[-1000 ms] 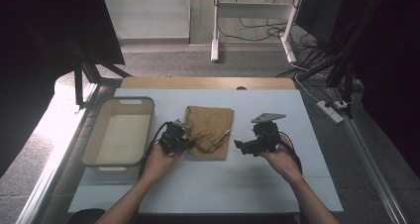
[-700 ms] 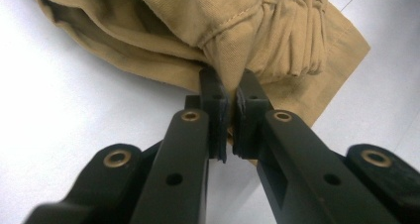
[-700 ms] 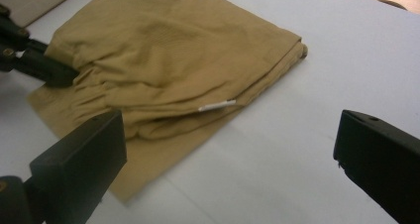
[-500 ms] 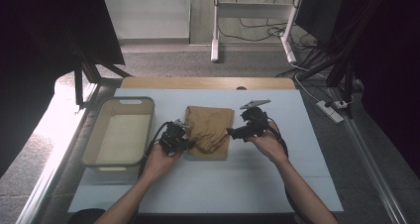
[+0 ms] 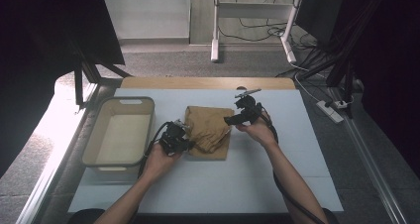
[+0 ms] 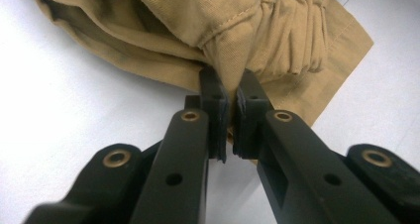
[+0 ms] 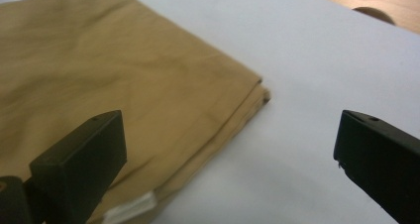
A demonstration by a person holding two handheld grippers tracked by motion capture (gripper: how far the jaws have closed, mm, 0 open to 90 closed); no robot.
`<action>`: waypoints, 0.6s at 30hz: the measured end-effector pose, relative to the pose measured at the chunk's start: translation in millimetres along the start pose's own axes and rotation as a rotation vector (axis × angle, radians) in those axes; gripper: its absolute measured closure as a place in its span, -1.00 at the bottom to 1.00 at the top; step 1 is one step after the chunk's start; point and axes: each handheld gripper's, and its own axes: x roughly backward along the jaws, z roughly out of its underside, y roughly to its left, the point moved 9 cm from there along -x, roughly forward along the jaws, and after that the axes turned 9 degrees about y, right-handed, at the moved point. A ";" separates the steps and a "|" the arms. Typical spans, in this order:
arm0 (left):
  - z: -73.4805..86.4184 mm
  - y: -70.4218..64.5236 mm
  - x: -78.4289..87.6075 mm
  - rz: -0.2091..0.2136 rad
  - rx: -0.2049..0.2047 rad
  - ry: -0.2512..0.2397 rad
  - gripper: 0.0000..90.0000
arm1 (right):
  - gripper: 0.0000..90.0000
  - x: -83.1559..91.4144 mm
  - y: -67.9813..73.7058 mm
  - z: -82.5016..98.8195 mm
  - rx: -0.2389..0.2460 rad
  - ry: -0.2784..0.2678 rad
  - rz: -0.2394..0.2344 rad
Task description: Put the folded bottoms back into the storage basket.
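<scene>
- White counter (image 5: 208,184) carries everything, with wide bare room in front of the person and to the right of the cloth.
- Beige plastic bin (image 5: 120,130) stands empty at the left, just beside the left hand; its near wall is a thing to steer round.
- Tan folded garment (image 5: 210,130) lies mid-counter, between the bin and the right hand, its gathered elastic edge turned toward the left side.
- Left tongs (image 6: 229,116) are clamped on a pinch of that gathered edge, the cloth squeezed between the pads.
- Right tongs (image 7: 230,149) stand wide apart, holding nothing, above the garment's far right corner (image 7: 261,87), one jaw over cloth and one over bare counter.
- To do this well, I judge the right tongs should drop onto that stacked corner and take all layers at once, while the left keeps its pinch steady.
- Layers there sit flush, so a shallow bite may catch only the top one.
</scene>
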 end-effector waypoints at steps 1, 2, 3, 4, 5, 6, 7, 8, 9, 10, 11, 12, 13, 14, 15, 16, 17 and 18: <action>0.0 0.0 -0.2 0.000 -0.001 0.000 0.87 | -0.99 -2.7 -2.5 -2.1 0.003 -0.001 0.006; 0.2 0.1 -0.4 -0.002 -0.002 0.002 0.87 | -0.99 -5.3 -4.6 -3.5 -0.004 0.005 0.011; 0.3 0.1 -0.6 -0.002 -0.003 0.003 0.87 | -0.99 -8.4 -7.6 -5.7 -0.010 0.008 0.018; 0.4 0.2 -0.8 -0.003 -0.004 0.004 0.87 | -0.99 -10.6 -9.5 -7.7 -0.014 0.002 0.019; 0.4 0.2 -0.9 -0.002 -0.004 0.004 0.87 | -0.99 -13.6 -11.9 -9.7 -0.032 0.003 0.017; 0.4 0.2 -0.9 -0.002 -0.004 0.004 0.87 | -0.99 -16.2 -13.9 -11.3 -0.043 0.003 0.015; 0.5 0.3 -1.0 -0.004 -0.005 0.005 0.87 | -0.99 -18.2 -15.3 -12.5 -0.047 0.001 0.013; 0.5 0.3 -1.0 -0.004 -0.006 0.006 0.87 | -0.99 -20.7 -17.6 -14.1 -0.054 -0.002 0.018; 0.6 0.3 -1.1 -0.004 -0.005 0.006 0.87 | -0.97 -23.3 -19.9 -15.5 -0.061 -0.005 0.021; 0.6 0.4 -1.2 -0.004 -0.005 0.007 0.87 | -0.93 -26.1 -22.2 -16.3 -0.068 0.001 0.017; 0.7 0.4 -1.3 -0.004 -0.005 0.007 0.87 | -0.89 -28.7 -23.3 -17.2 -0.075 0.000 0.005; 0.8 0.5 -1.4 -0.004 -0.006 0.008 0.87 | -0.89 -31.6 -24.8 -17.6 -0.084 0.005 0.000; 1.0 0.5 -1.5 -0.004 -0.006 0.009 0.87 | -0.89 -34.3 -26.4 -17.9 -0.089 0.008 0.004; 1.1 0.5 -1.6 -0.004 -0.007 0.010 0.87 | -0.88 -37.0 -27.4 -17.9 -0.090 0.011 0.005; 1.2 0.6 -1.7 -0.004 -0.007 0.011 0.87 | -0.88 -39.9 -28.2 -17.5 -0.090 0.015 0.008; 1.4 0.7 -1.8 -0.003 -0.008 0.012 0.87 | -0.88 -42.2 -28.8 -17.3 -0.088 0.017 0.012; 1.5 0.8 -2.0 -0.002 -0.008 0.012 0.87 | -0.88 -44.5 -29.6 -16.6 -0.083 0.024 0.023; 1.6 0.9 -2.2 -0.003 -0.009 0.013 0.87 | -0.87 -46.7 -30.4 -16.3 -0.076 0.026 0.034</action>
